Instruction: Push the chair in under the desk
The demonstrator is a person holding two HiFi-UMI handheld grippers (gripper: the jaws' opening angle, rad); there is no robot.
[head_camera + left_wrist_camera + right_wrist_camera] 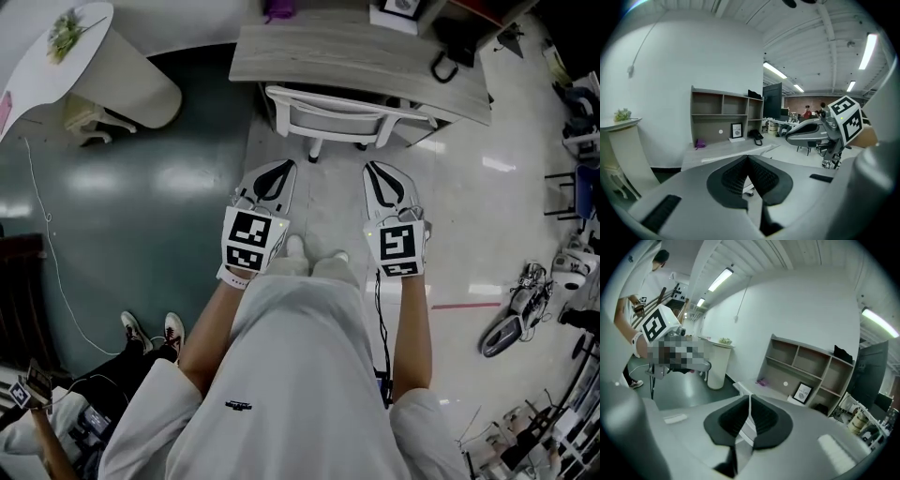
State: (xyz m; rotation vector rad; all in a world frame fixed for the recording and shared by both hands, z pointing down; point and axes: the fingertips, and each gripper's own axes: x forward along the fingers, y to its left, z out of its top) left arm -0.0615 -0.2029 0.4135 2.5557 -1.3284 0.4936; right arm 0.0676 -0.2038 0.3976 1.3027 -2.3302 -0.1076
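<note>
White swivel chair [336, 118] sits tucked in at the near edge of the grey wood-grain desk [375, 58]. Its backrest runs along the desk edge and its seat is under the top. One castor shows on the floor below the backrest.

Left gripper [280, 170] and right gripper [378, 172] are side by side, both pointing at the chair. Neither touches it, and a strip of pale floor shows between the jaw tips and the backrest. The chair is straight ahead of both, roughly centred between them.

Left gripper [748, 157]: jaws closed together, pads meeting, nothing between them. The chair back and desk show just past the tips.
Right gripper [750, 398]: jaws drawn together with only a thin slit left, nothing clamped. The chair frame is visible beyond the slit.

On the desk are a small purple object [278, 11] and a framed picture [399, 9]. An open grey shelf unit [724, 110] stands at the back of the desk. A white round-top pedestal table [94, 66] stands to the left of the desk, well apart from the chair.
</note>
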